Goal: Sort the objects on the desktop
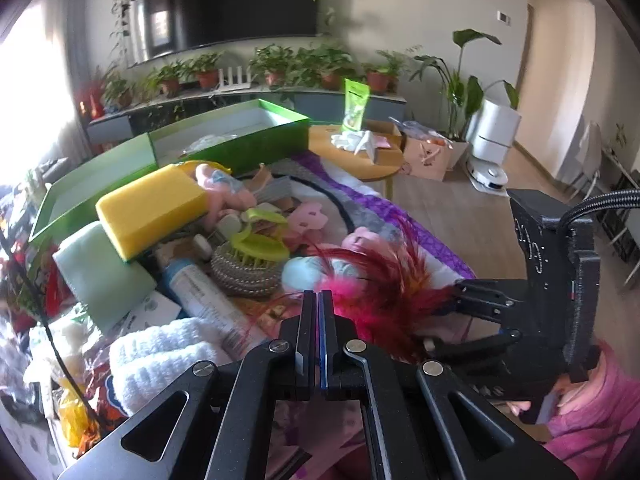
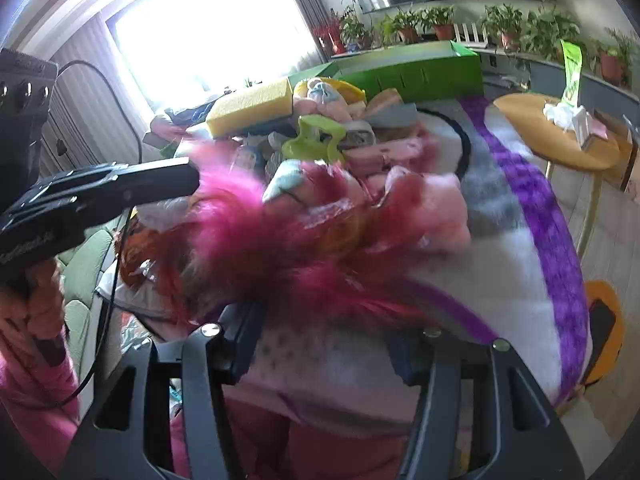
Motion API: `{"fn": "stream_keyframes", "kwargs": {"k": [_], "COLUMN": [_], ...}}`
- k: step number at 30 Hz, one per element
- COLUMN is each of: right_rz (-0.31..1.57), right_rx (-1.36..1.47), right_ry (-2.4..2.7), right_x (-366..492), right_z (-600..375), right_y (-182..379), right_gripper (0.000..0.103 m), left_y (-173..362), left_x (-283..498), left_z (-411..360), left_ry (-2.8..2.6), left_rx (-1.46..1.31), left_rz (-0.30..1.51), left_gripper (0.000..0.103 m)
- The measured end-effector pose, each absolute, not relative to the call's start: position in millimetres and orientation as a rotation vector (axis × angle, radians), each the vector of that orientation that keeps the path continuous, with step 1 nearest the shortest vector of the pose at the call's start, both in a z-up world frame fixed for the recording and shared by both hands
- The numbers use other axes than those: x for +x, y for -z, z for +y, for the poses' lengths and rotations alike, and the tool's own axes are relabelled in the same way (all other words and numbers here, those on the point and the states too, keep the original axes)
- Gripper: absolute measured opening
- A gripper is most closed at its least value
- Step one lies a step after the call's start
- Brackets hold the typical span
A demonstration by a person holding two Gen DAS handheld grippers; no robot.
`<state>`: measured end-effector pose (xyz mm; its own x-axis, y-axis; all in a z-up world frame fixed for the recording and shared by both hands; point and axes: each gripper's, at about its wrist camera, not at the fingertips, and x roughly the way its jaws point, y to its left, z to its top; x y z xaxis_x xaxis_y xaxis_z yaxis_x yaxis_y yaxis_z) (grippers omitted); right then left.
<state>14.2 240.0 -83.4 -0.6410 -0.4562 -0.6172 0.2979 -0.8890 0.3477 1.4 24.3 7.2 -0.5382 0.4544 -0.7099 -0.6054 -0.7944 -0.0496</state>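
A pink and red feather toy [image 1: 376, 288] hangs over the cluttered pile. My left gripper [image 1: 316, 300] is shut, and feather strands come out on both sides of its closed tips. From the right wrist view the left gripper [image 2: 192, 178] reaches in from the left with its tip in the feather toy [image 2: 256, 236]. My right gripper [image 2: 324, 336] stands open, its fingers [image 2: 240, 336] wide apart below the feathers and a purple stem [image 2: 448, 304]. In the left wrist view the right gripper [image 1: 460, 316] sits at the feathers' right end.
The pile holds a yellow sponge [image 1: 152, 208], a green claw clip [image 1: 260, 240], a wire scrubber [image 1: 244, 276], a tube [image 1: 204, 296], a white towel [image 1: 160, 356] and pink plush [image 1: 224, 188]. Green boxes [image 1: 240, 136] stand behind. A round wooden table [image 1: 360, 156] is at the right.
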Motion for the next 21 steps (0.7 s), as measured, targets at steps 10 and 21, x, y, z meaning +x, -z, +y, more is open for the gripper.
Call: {"fn": "stream_keyframes", "kwargs": {"k": [10,21], "right_rz": [-0.268,-0.307], "right_rx": [0.995,1.028], "right_ry": [2.495,2.463], "right_x": [15,11], "right_z": [239,238], "right_y": [75,81], "right_gripper": [0.005,0.007], "left_y": [6,29], "left_x": [9,22], "left_z": [25,49], "left_ry": [-2.246,-2.195], "left_rx": [-1.011,-1.017], "left_rz": [0.314,0.522], "left_gripper": [0.000,0.004]}}
